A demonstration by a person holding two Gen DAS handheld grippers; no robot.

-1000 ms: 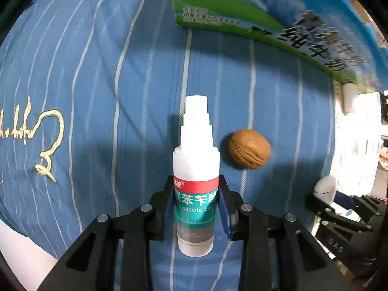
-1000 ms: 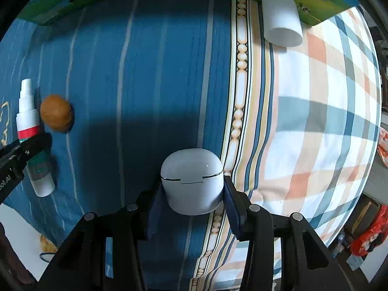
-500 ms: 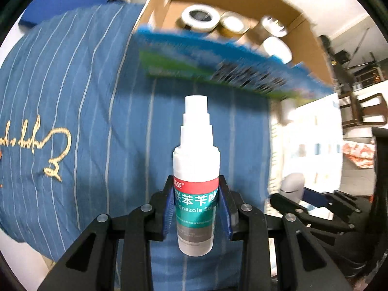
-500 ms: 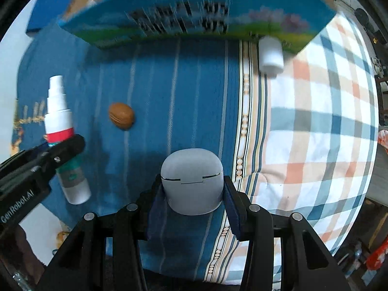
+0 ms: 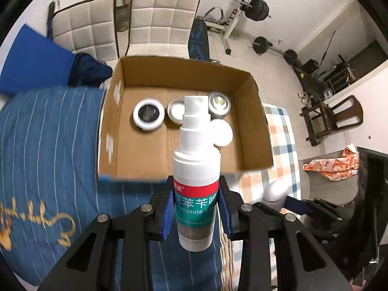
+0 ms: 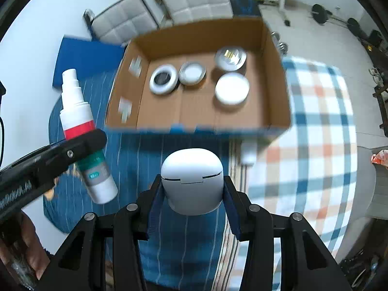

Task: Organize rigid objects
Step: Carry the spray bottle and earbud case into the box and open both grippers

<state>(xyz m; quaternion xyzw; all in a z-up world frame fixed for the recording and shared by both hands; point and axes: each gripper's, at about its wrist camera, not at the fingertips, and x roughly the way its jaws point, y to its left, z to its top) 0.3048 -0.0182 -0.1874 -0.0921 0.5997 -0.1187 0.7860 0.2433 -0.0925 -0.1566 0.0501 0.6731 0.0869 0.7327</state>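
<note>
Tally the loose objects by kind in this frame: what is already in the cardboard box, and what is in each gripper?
Round lidded tins and jars in the cardboard box: 4
Spray bottle in the left gripper: 1
White earbud case in the right gripper: 1
Total: 6

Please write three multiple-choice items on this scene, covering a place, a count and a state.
1. Where do the round containers lie?
A. In the cardboard box
B. On the blue cloth
C. On a chair

2. How many round containers are there?
A. Two
B. Four
C. Six

3. What does the right hand-held gripper hold?
A. Nothing
B. A spray bottle
C. A white case

Key: 1 A, they lie on the floor of the cardboard box. 2 B, four round containers show there. 3 C, the right hand-held gripper clamps the white case; the left hand-held gripper has the spray bottle.
</note>
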